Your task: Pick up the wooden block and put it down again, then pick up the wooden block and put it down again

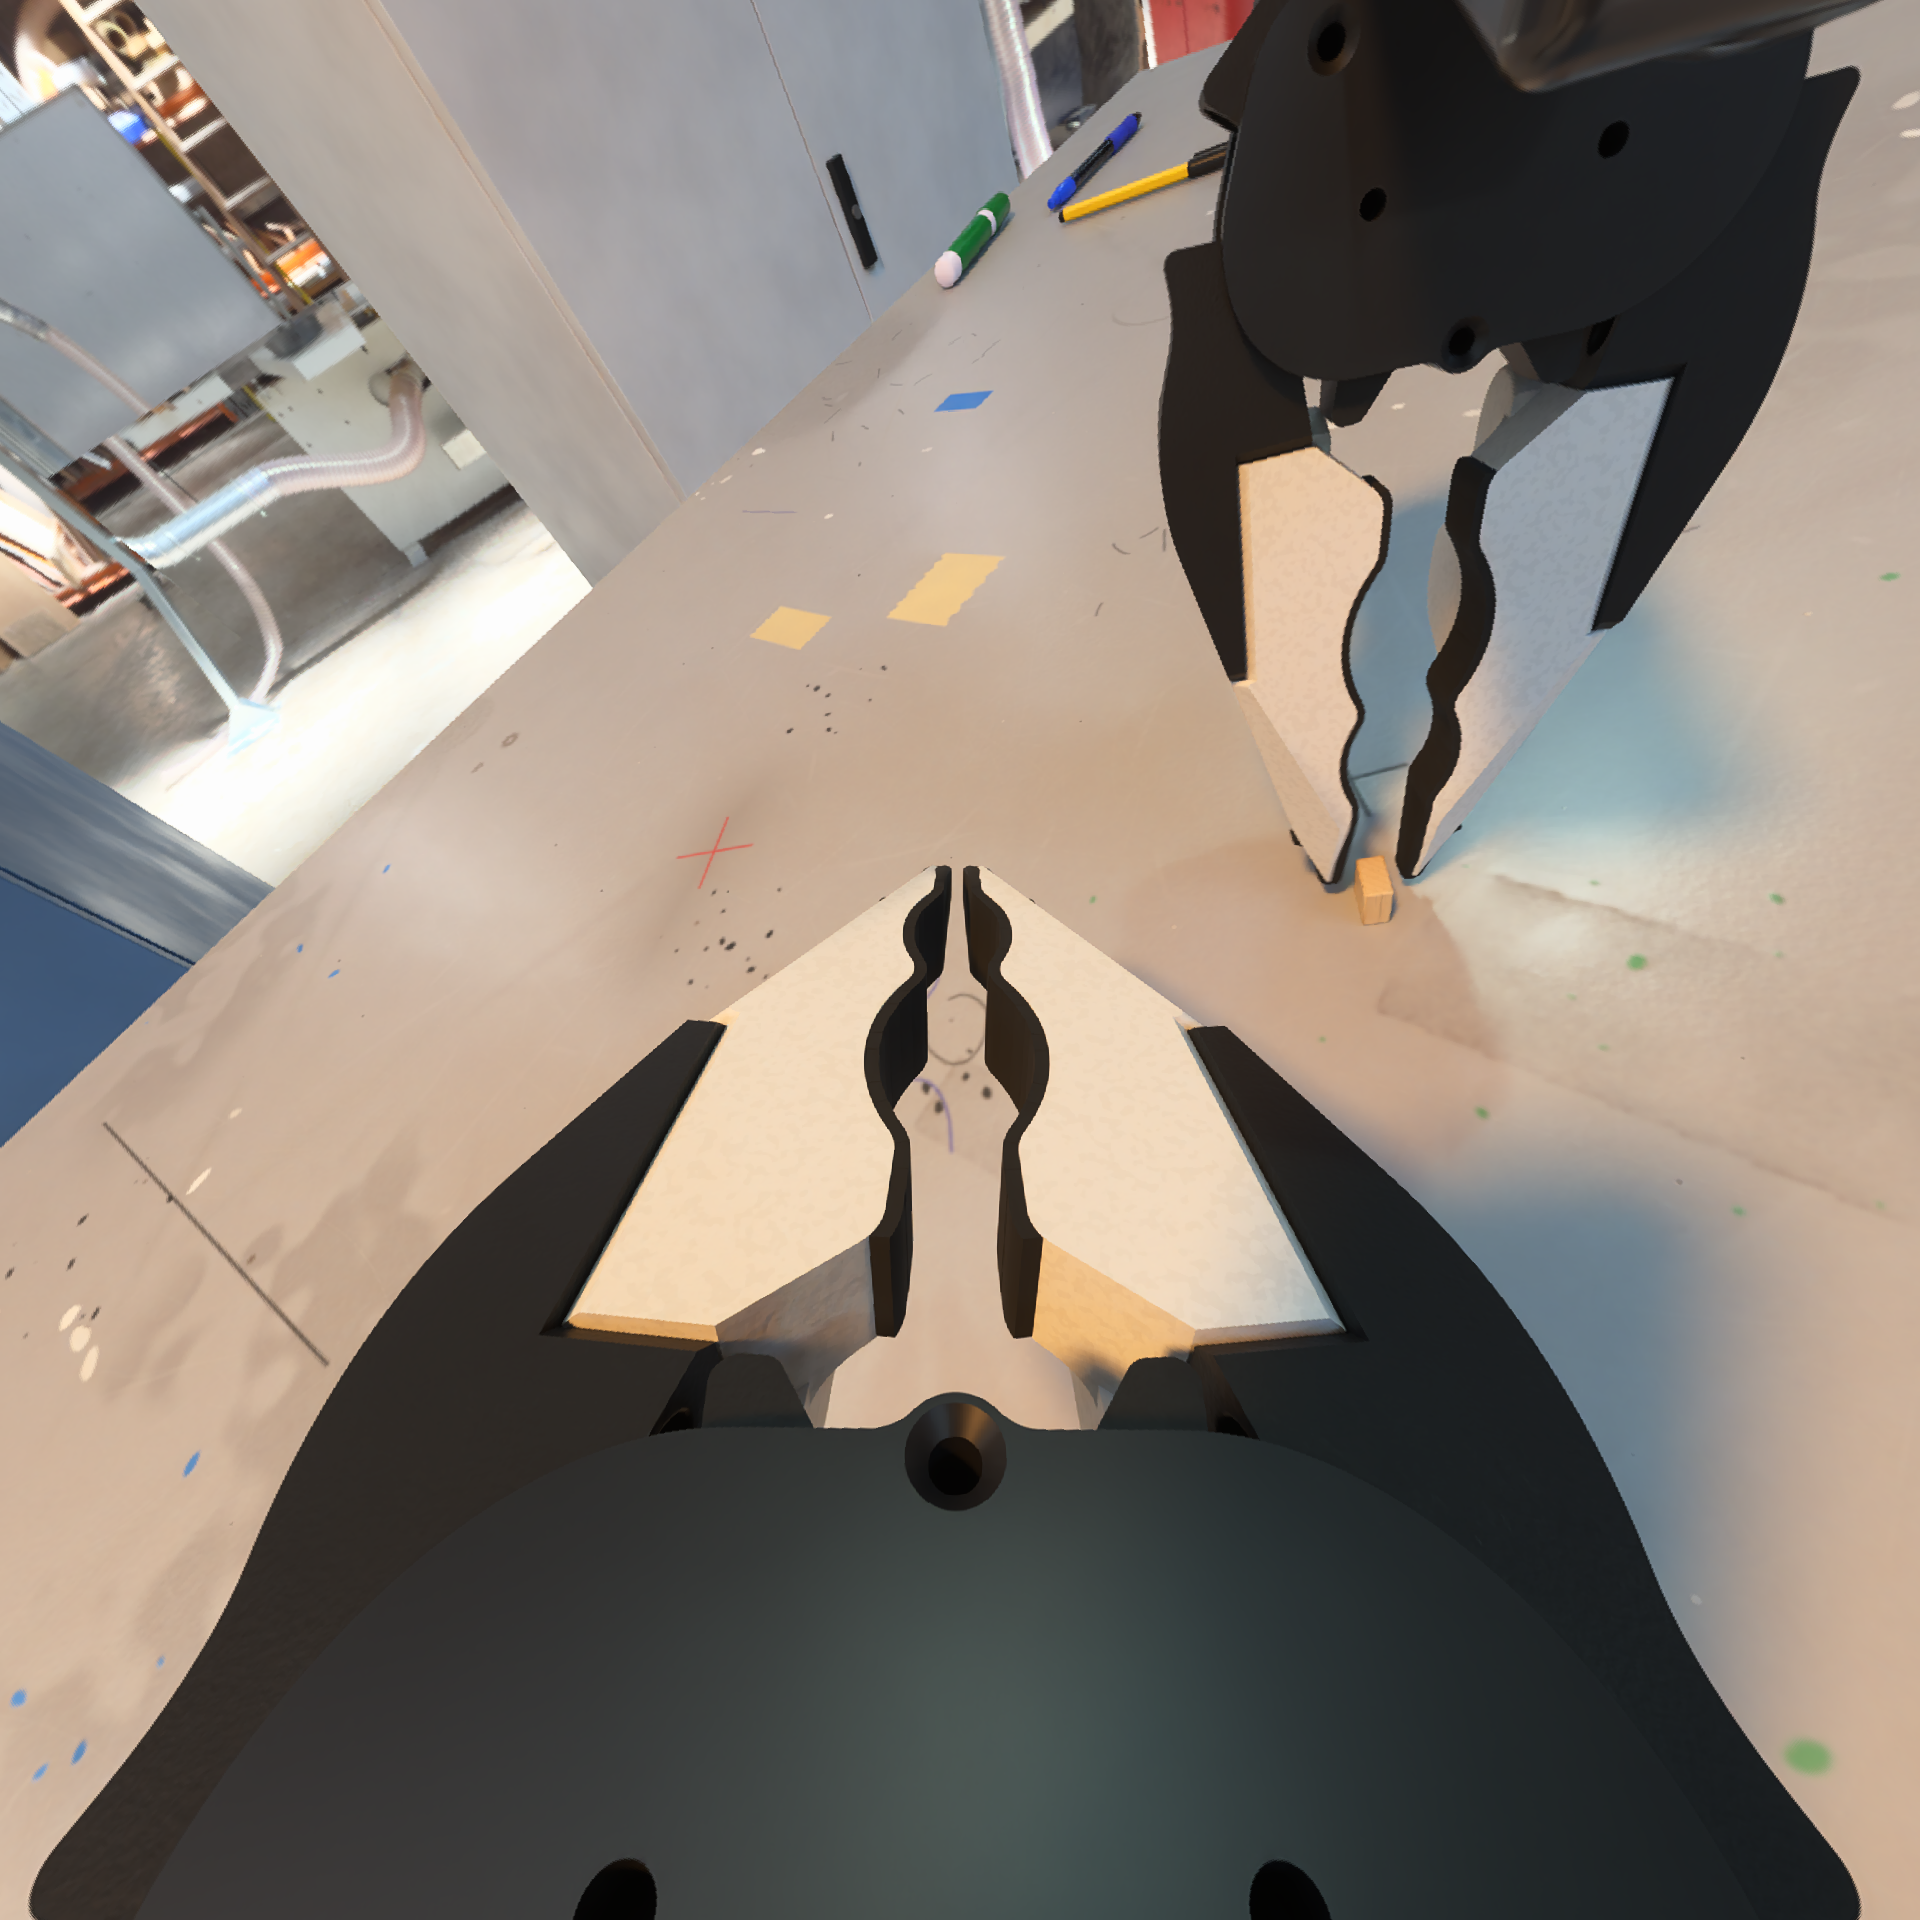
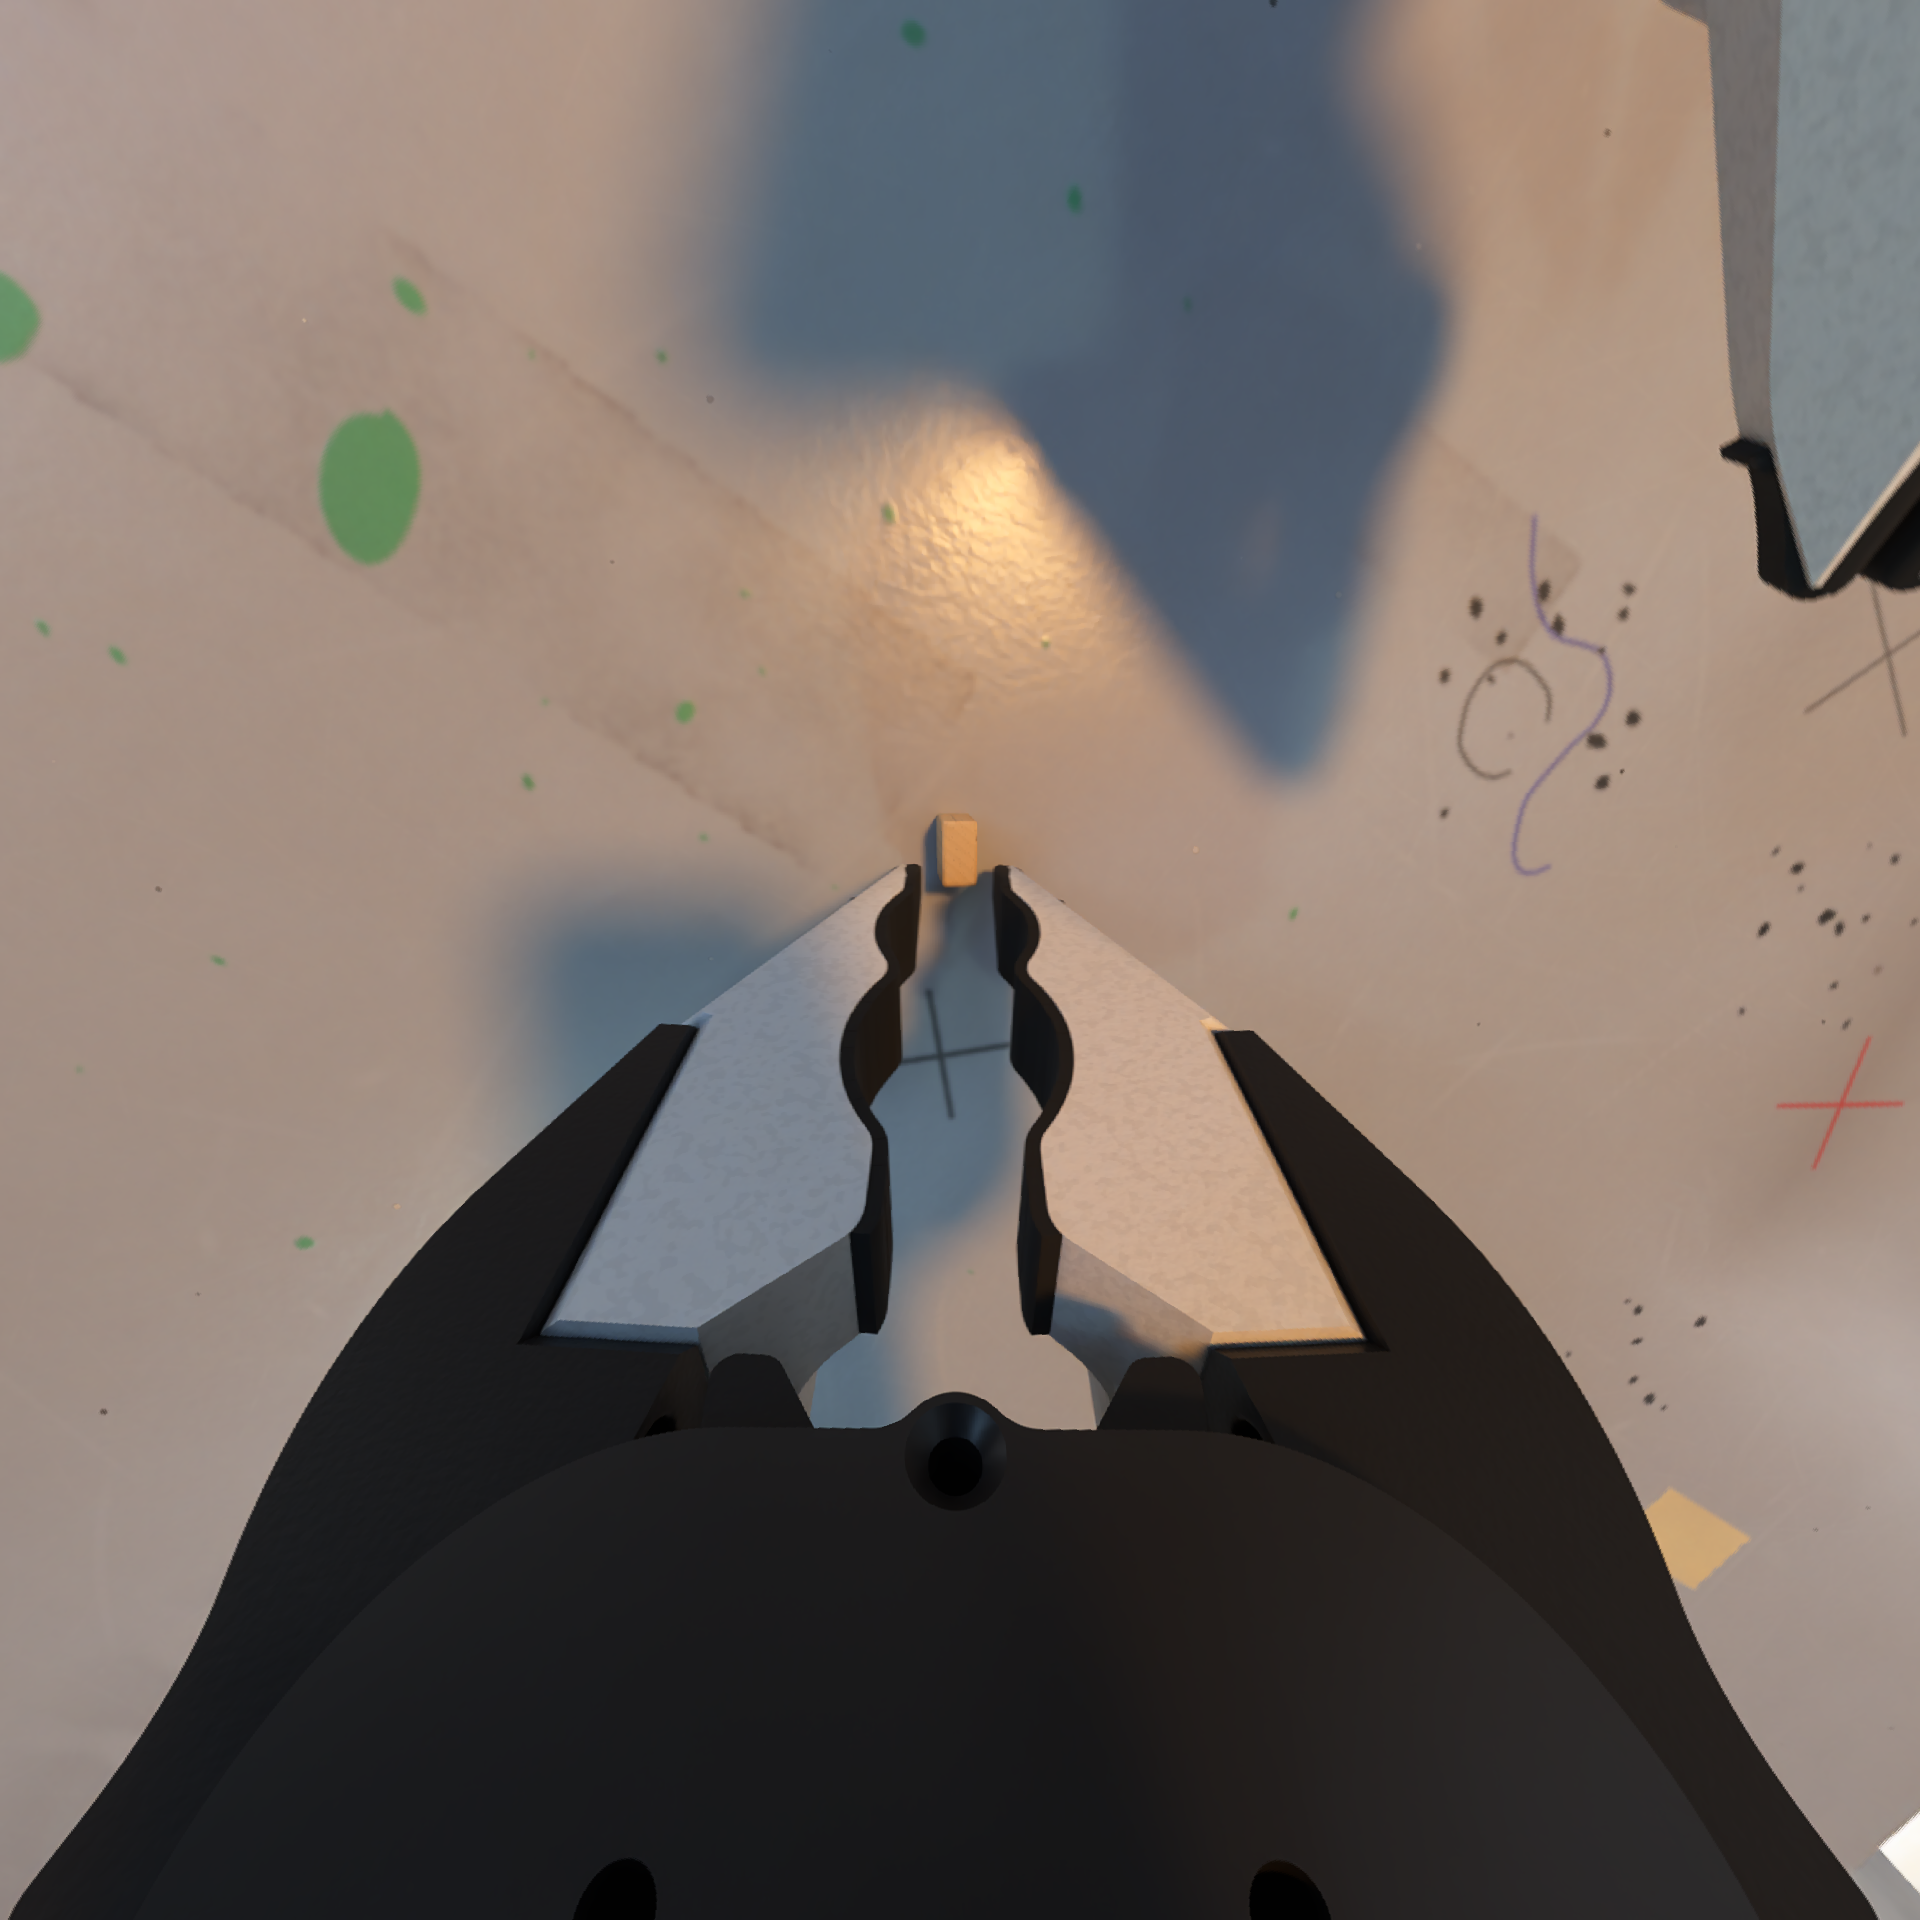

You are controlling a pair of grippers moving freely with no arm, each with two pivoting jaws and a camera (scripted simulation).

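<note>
A small wooden block [image 1: 1374, 891] stands on the pale table [image 1: 582, 1039], to the right in the left wrist view. My right gripper [image 1: 1369, 871] points down at it, tips close to the table, one on each side of the block. In the right wrist view the block [image 2: 956, 850] sits just at and beyond the tips of my right gripper [image 2: 956, 875]. The jaws are slightly apart, a little wider than the block, with thin gaps on both sides. My left gripper [image 1: 957, 873] is shut and empty, low over the table to the left of the block.
A green marker [image 1: 971, 241], a blue pen [image 1: 1096, 161] and a yellow pencil [image 1: 1138, 187] lie at the table's far end. Yellow tape patches [image 1: 945, 589] and a red cross [image 1: 715, 850] mark the surface. The table edge [image 1: 343, 831] runs along the left. One finger of my left gripper shows at upper right in the right wrist view [image 2: 1829, 312].
</note>
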